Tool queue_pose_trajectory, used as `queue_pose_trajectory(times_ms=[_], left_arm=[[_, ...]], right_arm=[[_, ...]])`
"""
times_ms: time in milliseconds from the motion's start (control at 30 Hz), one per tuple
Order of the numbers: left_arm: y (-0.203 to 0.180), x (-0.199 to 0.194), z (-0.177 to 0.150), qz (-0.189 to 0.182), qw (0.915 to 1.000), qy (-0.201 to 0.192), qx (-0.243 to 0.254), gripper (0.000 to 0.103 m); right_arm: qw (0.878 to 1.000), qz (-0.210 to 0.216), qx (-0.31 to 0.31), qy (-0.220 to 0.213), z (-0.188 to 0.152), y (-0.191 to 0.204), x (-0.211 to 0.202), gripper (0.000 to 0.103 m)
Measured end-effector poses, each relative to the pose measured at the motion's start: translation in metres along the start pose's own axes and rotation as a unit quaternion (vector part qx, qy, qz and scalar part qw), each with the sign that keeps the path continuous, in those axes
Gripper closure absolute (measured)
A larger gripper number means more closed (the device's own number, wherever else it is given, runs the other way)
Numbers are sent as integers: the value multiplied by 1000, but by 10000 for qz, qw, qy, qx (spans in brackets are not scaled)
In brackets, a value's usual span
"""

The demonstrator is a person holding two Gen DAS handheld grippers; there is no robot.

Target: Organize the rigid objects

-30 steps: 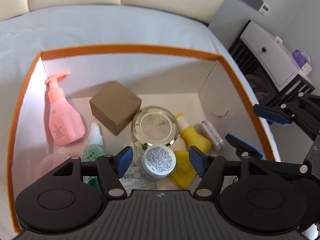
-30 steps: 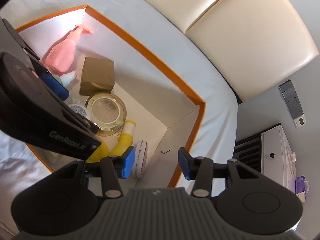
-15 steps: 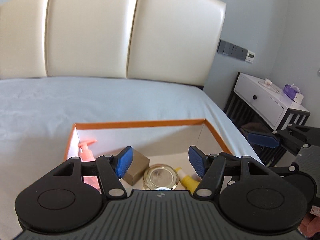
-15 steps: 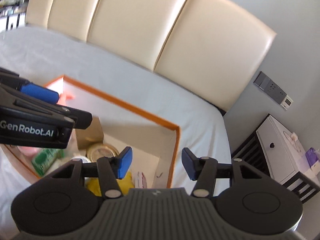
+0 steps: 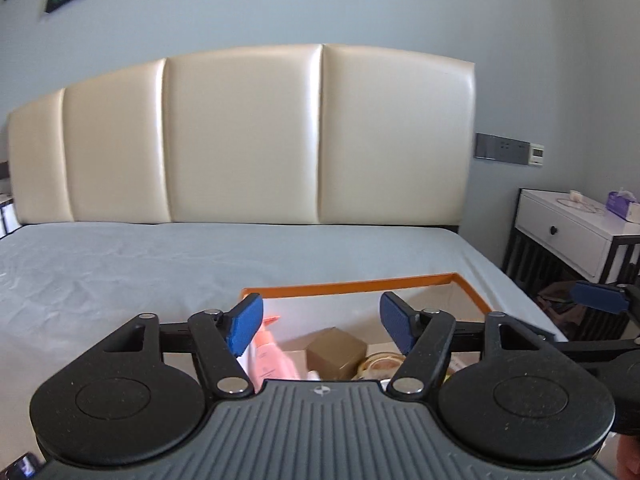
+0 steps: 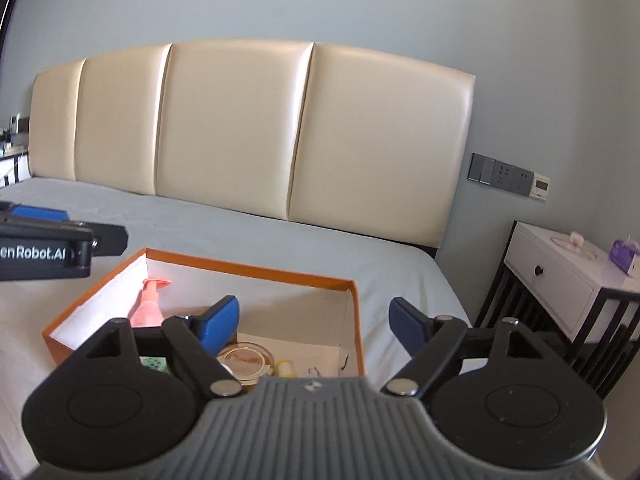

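**Both tools lifted clear of the box**

Left wrist view: my left tool (image 5: 322, 322) hung released and empty above the orange box (image 5: 352, 285) on the bed (image 5: 120, 272); pink bottle (image 5: 269, 358) and brown carton (image 5: 337, 347) lay inside.

Right wrist view: my right tool (image 6: 314, 318) was spread, empty. A second ago both looked straight down into the box; since then they rose and levelled. I judged the sorting finished or paused; any next pick calls for dipping back in.

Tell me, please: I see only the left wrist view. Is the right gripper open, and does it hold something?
Observer: The right gripper is open, with nothing between its fingers.
Operator: What is in the orange box beside the gold-lidded jar?
Observer: A yellow bottle shows just right of the jar.
Operator: Is there anything green?
Observer: Yes, a green item sits nearer the camera than the pink bottle, mostly hidden behind the gripper.
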State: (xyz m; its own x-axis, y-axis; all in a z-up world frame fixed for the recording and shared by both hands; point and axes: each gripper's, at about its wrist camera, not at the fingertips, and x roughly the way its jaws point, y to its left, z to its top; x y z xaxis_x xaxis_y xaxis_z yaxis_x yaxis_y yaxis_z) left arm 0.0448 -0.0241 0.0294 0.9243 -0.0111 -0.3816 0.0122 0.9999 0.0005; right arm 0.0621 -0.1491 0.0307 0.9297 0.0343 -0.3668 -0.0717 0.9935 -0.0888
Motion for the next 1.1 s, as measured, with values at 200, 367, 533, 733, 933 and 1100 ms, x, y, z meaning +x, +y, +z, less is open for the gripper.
queue_pose_trajectory(times_ms=[200, 367, 533, 733, 933, 1100], left_arm=[[-1, -13, -28, 547, 9978, -368, -90, 9], [-8, -18, -50, 681, 9964, -475, 151, 9], [-4, -13, -59, 899, 9956, -277, -29, 0], [4, -8, -68, 866, 9957, 136, -286, 0], [-2, -4, -73, 899, 9950, 413, -154, 0], [0, -3, -74, 866, 9948, 514, -181, 0]], right_arm=[[9982, -224, 145, -539, -25, 8, -20, 8], [9981, -212, 149, -560, -50, 14, -24, 5], [9987, -119, 314, -395, -64, 13, -18, 3], [9992, -38, 388, -126, -70, 13, -7, 3], [9988, -24, 499, 13, -72, 10, -4, 3], [9984, -20, 561, 109, -73, 9, -1, 3]])
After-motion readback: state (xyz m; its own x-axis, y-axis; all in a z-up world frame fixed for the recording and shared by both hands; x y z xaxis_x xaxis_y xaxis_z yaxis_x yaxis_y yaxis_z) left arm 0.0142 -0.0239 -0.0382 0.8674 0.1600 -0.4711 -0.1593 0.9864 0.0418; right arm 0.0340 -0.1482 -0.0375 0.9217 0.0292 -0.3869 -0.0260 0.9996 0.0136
